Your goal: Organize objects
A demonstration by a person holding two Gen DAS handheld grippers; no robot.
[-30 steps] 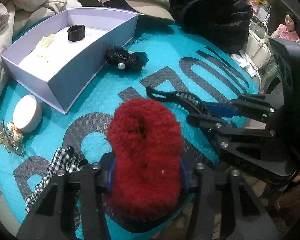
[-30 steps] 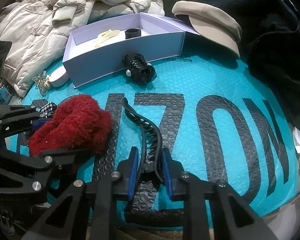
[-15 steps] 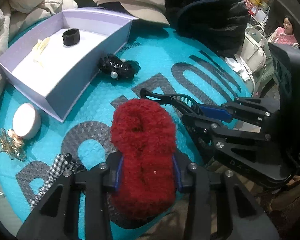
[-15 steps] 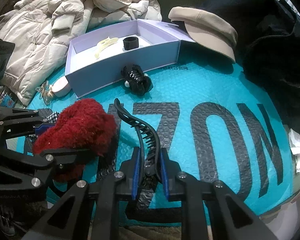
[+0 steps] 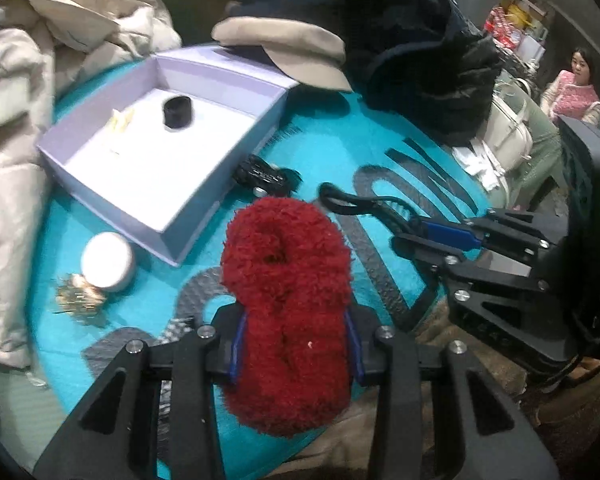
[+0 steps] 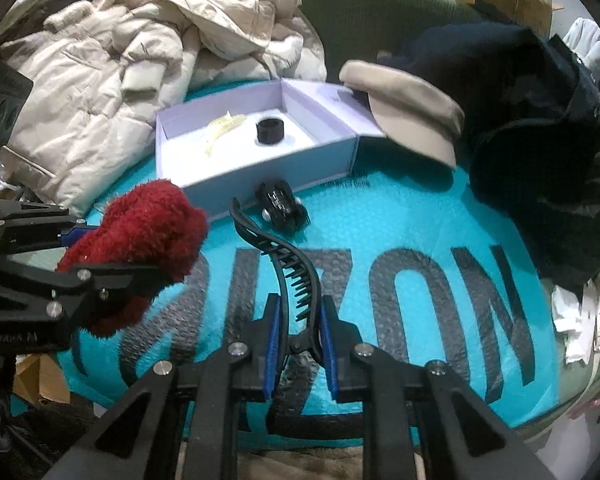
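Note:
My left gripper (image 5: 296, 344) is shut on a fluffy red scrunchie (image 5: 288, 300) and holds it above the teal mat; it also shows in the right wrist view (image 6: 140, 244). My right gripper (image 6: 298, 336) is shut on a long black hair clip (image 6: 284, 264), also lifted; the clip shows in the left wrist view (image 5: 364, 204). An open lilac box (image 6: 268, 160) lies ahead with a black ring (image 6: 271, 131) and a pale yellow clip (image 6: 220, 130) inside. A small black claw clip (image 6: 280, 208) lies on the mat in front of the box.
A teal bubble mat (image 6: 420, 220) covers the surface. A white round case (image 5: 108, 262) and a gold hair pin (image 5: 78, 300) lie left of the box. A beige cap (image 6: 404, 108), dark clothes (image 6: 520, 120) and a cream puffer jacket (image 6: 112, 72) ring the mat.
Both grippers have risen and moved forward toward the box, each keeping its item. The box and claw clip now appear nearer the grippers.

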